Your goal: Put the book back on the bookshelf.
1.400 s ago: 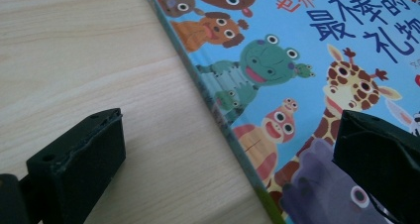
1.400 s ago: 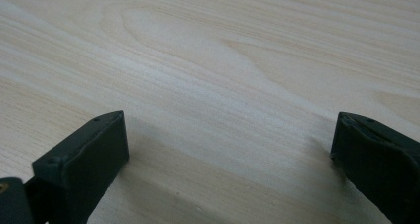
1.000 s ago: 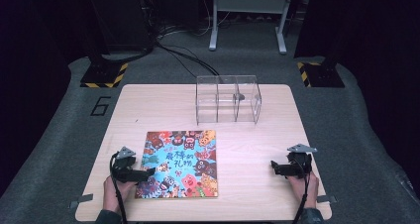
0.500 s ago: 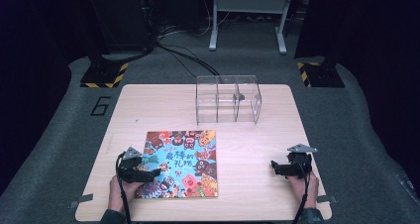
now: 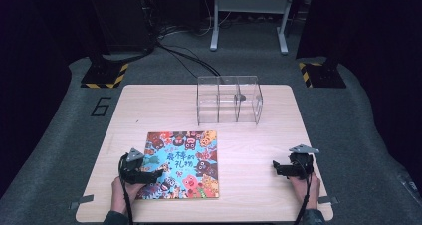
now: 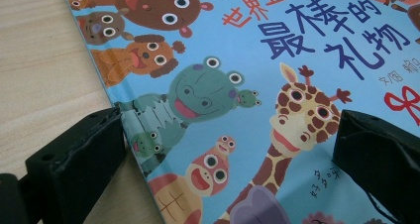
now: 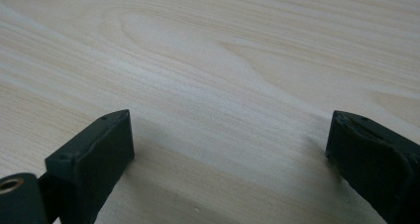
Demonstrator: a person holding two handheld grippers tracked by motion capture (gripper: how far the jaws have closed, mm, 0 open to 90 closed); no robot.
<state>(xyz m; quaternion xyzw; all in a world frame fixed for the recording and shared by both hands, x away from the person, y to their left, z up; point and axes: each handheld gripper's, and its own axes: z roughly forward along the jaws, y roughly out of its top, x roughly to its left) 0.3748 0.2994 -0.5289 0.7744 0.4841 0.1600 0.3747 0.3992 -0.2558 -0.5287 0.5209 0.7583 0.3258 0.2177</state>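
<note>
So far, little of the work looks done. The picture book (image 5: 181, 164) lies flat and closed on the near left part of the worktop (image 5: 259, 150), cover up, well apart from the clear plastic rack (image 5: 228, 99) standing empty at the far side. The left gripper (image 5: 158, 172) is over the book's left edge with its jaws spread wide; in the left gripper view one jaw sits at the book's edge (image 6: 116, 107) over bare wood and the other above the cover, and nothing is pinched between them. The right gripper (image 5: 274, 166) rests low over bare wood at the near right, jaws likewise released and empty. To my eye the grasp is only being lined up: taking hold of the book, lifting it and, probably, standing it in the rack all remain.
</note>
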